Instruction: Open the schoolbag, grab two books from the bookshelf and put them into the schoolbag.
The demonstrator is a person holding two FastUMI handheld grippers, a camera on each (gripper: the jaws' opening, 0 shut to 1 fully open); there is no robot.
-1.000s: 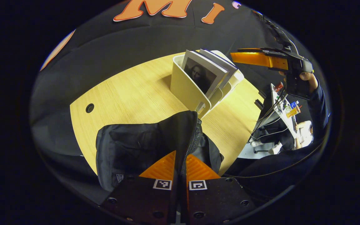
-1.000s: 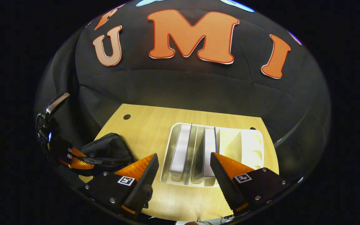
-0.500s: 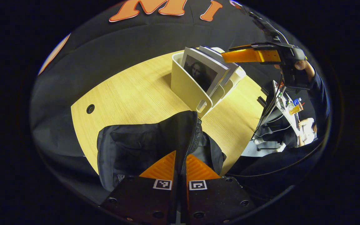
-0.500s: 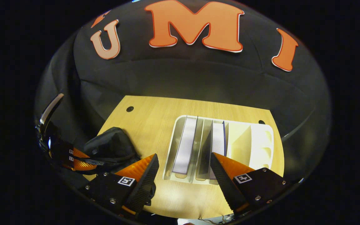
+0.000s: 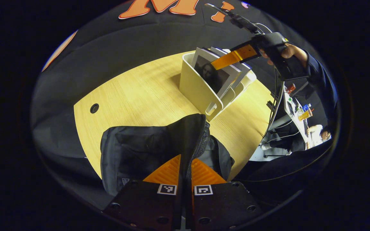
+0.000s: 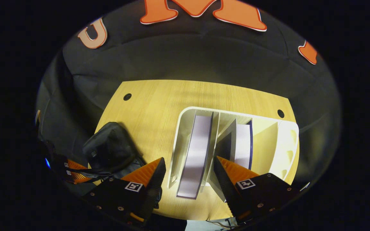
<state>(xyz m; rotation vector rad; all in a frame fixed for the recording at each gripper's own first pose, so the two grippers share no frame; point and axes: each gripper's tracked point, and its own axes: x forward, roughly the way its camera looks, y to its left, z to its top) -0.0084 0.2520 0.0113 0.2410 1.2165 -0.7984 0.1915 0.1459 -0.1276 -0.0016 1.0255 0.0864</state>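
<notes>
**Bag pinched, other gripper over the books**

Left gripper view: the left gripper (image 5: 185,170) has both fingers clenched on the zipper edge of the black fabric schoolbag (image 5: 146,150), which rises straight up from between them. The bag sits on the light wooden table (image 5: 133,93). Past the fingertips and a bit right stands the cream plastic bookshelf (image 5: 201,93), with two books leaning in it; the front one, a grey-covered book with a portrait (image 5: 212,75), faces the camera. The right gripper (image 5: 231,57), held by a hand (image 5: 289,53), hangs just above those books.

Right gripper view: the right gripper's fingers (image 6: 146,171) are spread wide apart, grasping nothing. Between them, the bookshelf has four slots. One white-edged book (image 6: 198,154) sits right between the fingertips, and a second book (image 6: 242,146) is just above the right finger. The schoolbag is off to the left finger's side.
</notes>
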